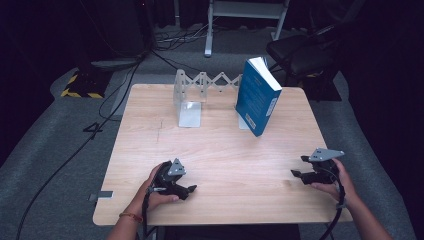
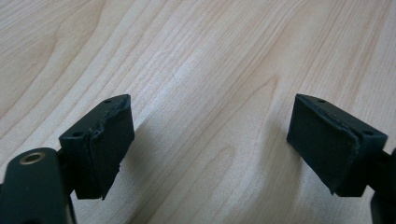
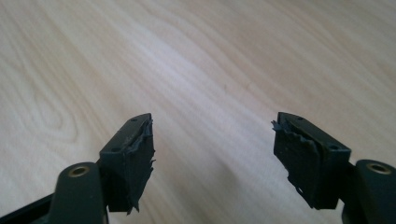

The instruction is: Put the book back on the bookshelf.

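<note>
Both grippers rest low on the wooden surface (image 1: 215, 150), left gripper (image 1: 187, 190) and right gripper (image 1: 298, 167) with jaws wide and empty; the blue book (image 1: 257, 97) leans far away against the bookend (image 1: 190, 102); a careless push could topple it.

A pale wooden surface (image 1: 215, 150) stands on grey carpet (image 1: 45, 150). Behind it, cables (image 1: 115, 95) trail across the floor, a black chair (image 1: 305, 50) sits at right, and a white frame (image 1: 245, 15) stands at the back.
</note>
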Demonstrator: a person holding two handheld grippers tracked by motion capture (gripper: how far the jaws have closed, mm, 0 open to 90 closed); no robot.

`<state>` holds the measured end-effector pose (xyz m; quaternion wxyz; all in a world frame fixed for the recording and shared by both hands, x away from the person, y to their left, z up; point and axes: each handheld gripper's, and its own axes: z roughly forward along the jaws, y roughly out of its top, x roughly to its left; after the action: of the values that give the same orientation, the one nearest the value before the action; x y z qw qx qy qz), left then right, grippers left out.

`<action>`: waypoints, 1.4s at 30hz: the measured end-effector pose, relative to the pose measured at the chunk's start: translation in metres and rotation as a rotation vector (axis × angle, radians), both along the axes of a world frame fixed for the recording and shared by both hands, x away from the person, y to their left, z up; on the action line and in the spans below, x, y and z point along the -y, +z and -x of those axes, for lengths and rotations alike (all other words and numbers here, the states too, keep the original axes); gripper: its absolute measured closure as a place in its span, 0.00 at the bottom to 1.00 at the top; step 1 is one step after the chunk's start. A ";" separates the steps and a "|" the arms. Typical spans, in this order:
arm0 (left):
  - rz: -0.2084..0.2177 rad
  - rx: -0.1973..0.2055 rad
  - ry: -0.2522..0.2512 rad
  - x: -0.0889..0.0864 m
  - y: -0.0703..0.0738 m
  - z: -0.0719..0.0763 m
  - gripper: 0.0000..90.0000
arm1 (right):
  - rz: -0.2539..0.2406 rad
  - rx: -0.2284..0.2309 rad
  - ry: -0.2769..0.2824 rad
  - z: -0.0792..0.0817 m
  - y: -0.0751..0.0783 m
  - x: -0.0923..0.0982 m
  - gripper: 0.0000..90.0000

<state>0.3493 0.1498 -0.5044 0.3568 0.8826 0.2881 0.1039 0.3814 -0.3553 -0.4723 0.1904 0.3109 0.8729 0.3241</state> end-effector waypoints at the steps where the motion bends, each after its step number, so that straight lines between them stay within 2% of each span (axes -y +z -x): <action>1: -0.001 0.001 0.001 0.000 0.000 0.000 0.17 | 0.005 -0.002 0.003 0.003 -0.003 0.003 0.32; 4: 0.000 0.000 0.000 0.000 0.000 0.000 0.17 | -0.005 -0.012 0.007 0.011 -0.011 0.013 0.32; 6: -0.001 0.001 0.001 0.000 0.000 0.000 0.17 | -0.029 -0.025 0.007 0.015 -0.016 0.020 0.32; 9: -0.001 0.001 0.001 0.000 0.000 0.000 0.17 | -0.059 -0.045 -0.010 0.021 -0.023 0.030 0.31; 12: 0.000 0.000 0.000 0.000 0.000 0.000 0.17 | -0.115 -0.061 -0.048 0.025 -0.027 0.040 0.30; 15: -0.001 0.002 0.000 0.000 0.000 0.000 0.17 | -0.146 -0.040 -0.066 0.030 -0.031 0.049 0.31; 20: -0.002 0.003 -0.001 0.000 0.000 -0.001 0.17 | -0.146 -0.033 -0.094 0.033 -0.032 0.051 0.28; 29: -0.002 0.003 0.001 0.001 0.000 -0.001 0.17 | -0.148 -0.035 -0.109 0.033 -0.032 0.051 0.26; 32: -0.001 0.002 0.001 0.002 0.000 -0.001 0.17 | -0.147 -0.033 -0.134 0.033 -0.032 0.052 0.26; 42: -0.002 0.002 -0.008 0.003 0.000 -0.004 0.16 | -0.148 -0.033 -0.137 0.033 -0.032 0.052 0.26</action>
<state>0.3536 0.1465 -0.5044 0.3564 0.8840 0.2843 0.1037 0.3481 -0.4069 -0.5041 0.1745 0.3885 0.8263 0.3687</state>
